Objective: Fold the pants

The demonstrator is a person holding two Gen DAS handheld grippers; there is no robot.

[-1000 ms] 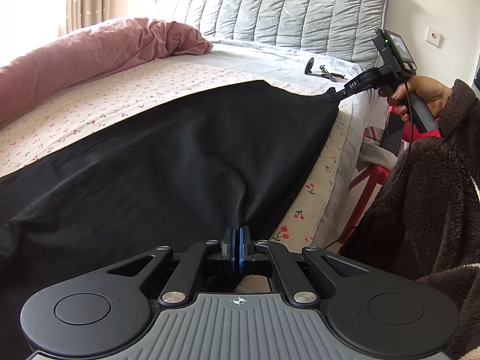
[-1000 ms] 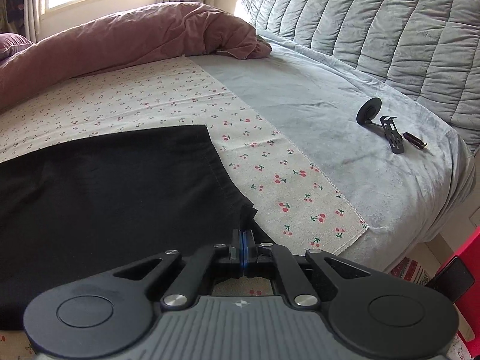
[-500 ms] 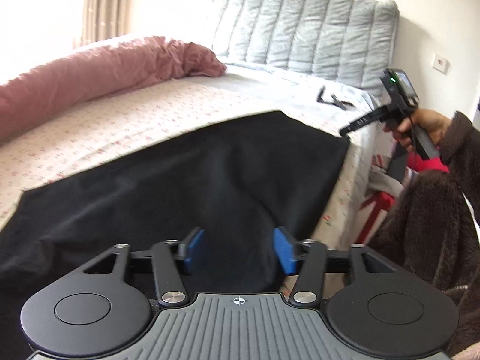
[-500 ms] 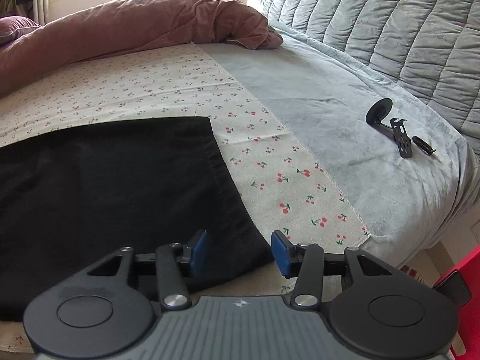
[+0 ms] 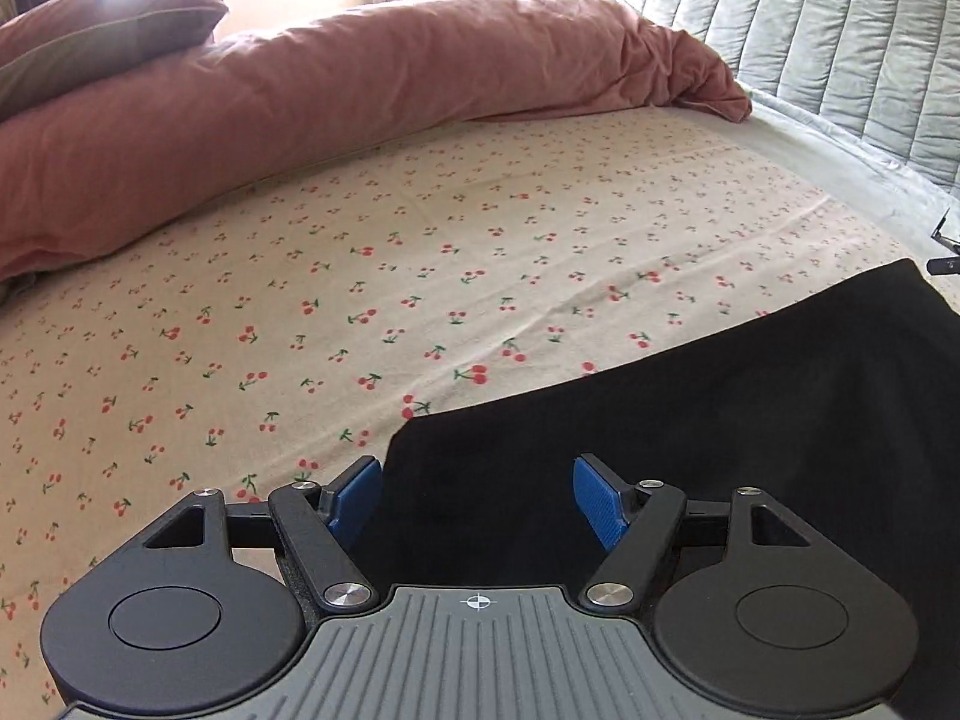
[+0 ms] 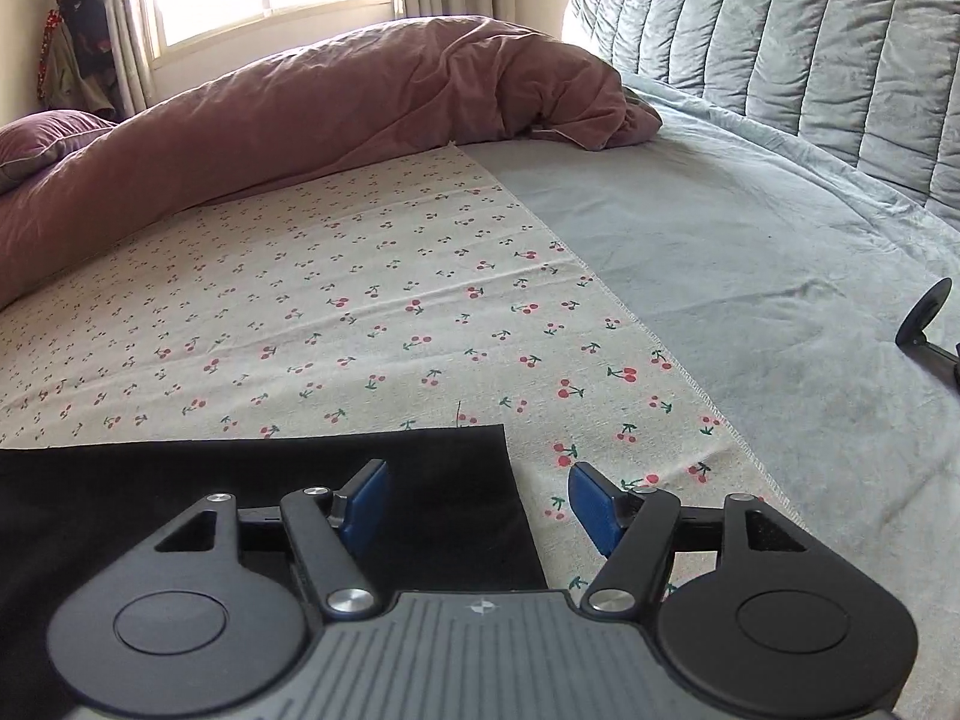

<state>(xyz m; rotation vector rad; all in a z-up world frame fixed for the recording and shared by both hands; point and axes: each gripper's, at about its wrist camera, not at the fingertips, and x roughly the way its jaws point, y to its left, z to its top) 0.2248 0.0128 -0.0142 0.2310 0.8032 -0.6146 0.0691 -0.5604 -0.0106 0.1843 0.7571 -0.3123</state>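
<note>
Here both the left gripper (image 5: 477,498) and right gripper (image 6: 477,501) are gaping wide, empty, hovering over flat black fabric pants (image 5: 690,420) lying on the cherry-print bedsheet (image 5: 420,252).

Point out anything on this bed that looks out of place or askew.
A small black stand-like gadget lies on the grey blanket, unrelated to folding. The black pants lie flat on the cherry-print sheet; nothing looks spilled or damaged.

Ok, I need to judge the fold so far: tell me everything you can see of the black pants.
The black pants are plain, matte, soft-looking fabric, lying flat and smooth on the cherry-print sheet. One straight-edged corner shows in each view. The left gripper and the right gripper are open over those corners, gripping nothing.
</note>
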